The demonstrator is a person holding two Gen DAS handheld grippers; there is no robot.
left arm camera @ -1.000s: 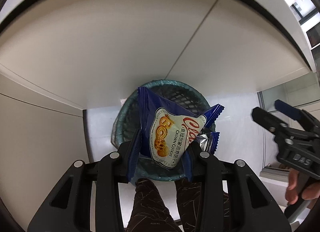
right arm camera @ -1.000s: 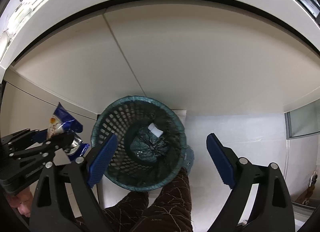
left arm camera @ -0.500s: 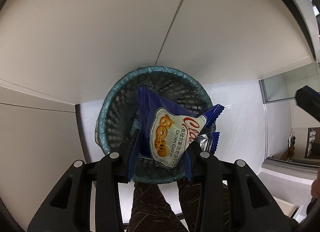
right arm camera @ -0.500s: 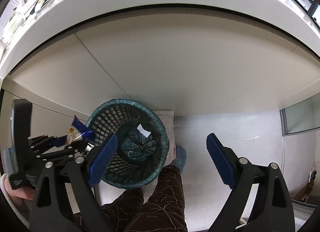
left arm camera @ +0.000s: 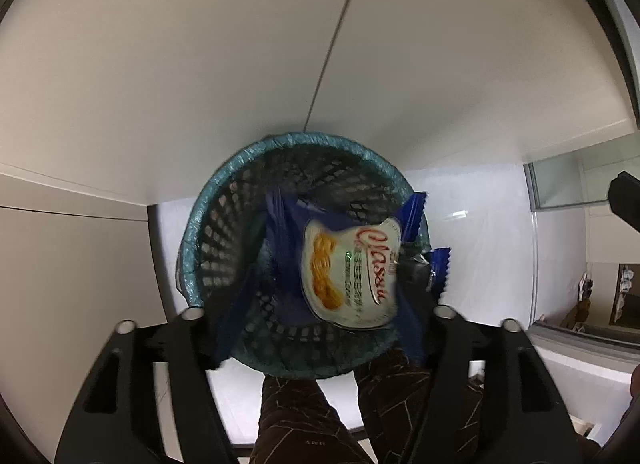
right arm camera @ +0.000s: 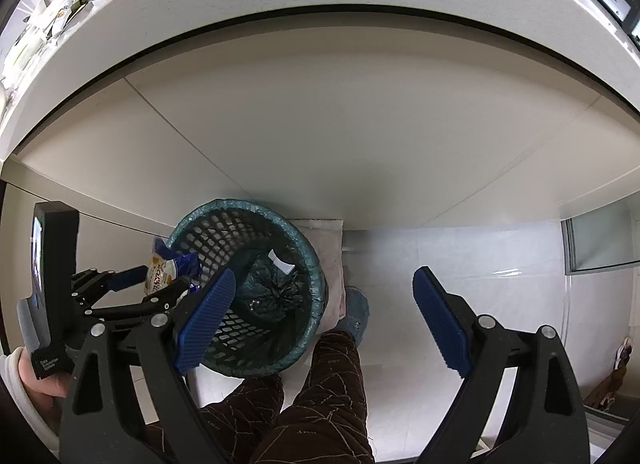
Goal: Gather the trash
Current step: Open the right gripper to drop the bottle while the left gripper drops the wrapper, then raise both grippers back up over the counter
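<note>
Your left tongs have just been opening, the blue cookie wrapper slipping free above the teal mesh wastebasket; right tongs spread, empty.

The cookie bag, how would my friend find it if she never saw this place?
Look down at the floor by the cream cabinet for the round teal mesh trash basket. Right over its opening, between the spread left tongs, which have just been opening, is the cookie bag. It is shiny dark blue with a white label showing golden cookies and red writing, unlike the dark knotted bag at the basket's bottom.
</note>
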